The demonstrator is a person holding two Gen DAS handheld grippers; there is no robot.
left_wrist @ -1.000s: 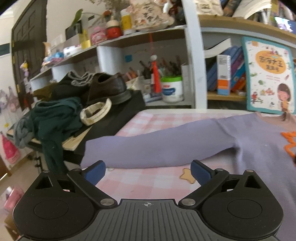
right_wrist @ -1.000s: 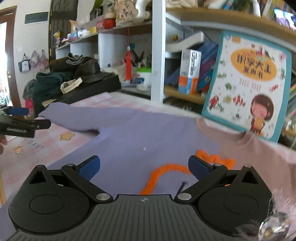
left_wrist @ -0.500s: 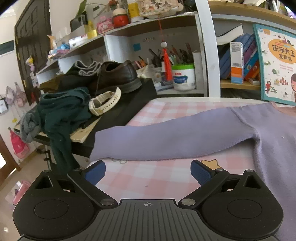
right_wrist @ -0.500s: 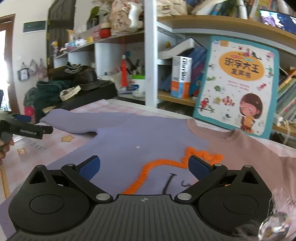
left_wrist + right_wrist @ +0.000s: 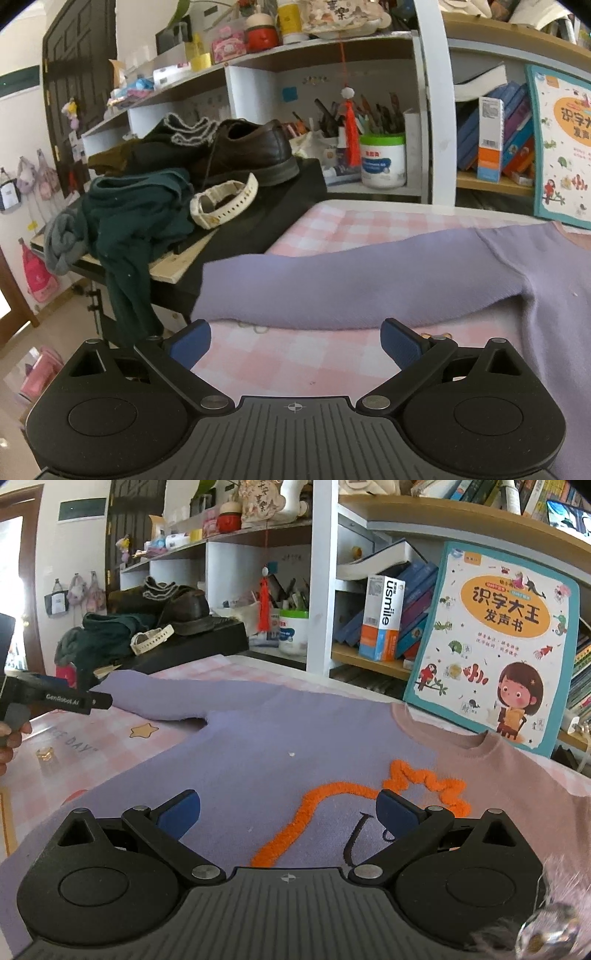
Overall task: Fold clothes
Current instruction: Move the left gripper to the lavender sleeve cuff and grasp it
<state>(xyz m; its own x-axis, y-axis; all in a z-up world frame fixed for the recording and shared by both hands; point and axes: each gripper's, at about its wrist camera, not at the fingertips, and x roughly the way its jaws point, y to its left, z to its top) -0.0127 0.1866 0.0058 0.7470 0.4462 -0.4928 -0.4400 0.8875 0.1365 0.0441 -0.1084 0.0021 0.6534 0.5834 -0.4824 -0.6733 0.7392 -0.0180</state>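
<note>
A lilac and pink sweater [image 5: 280,734] with an orange fuzzy outline lies flat, front up, on a pink checked table cover [image 5: 295,354]. Its left sleeve [image 5: 351,280] stretches out toward the table's left edge. My left gripper [image 5: 295,338] is open and empty, just short of the sleeve's lower edge near the cuff; it also shows at the far left of the right wrist view [image 5: 74,701]. My right gripper [image 5: 288,812] is open and empty, hovering over the sweater's chest.
A black stand [image 5: 258,221] at the table's left end carries a brown shoe [image 5: 251,151], a white strap [image 5: 225,203] and dark green clothes [image 5: 129,218]. Shelves with books, a white tub [image 5: 382,162] and a children's book [image 5: 495,646] stand behind the table.
My left gripper has swung left and drawn closer along the sleeve toward its cuff. My right gripper has risen and pulled back a little over the sweater's chest. Both stay open.
</note>
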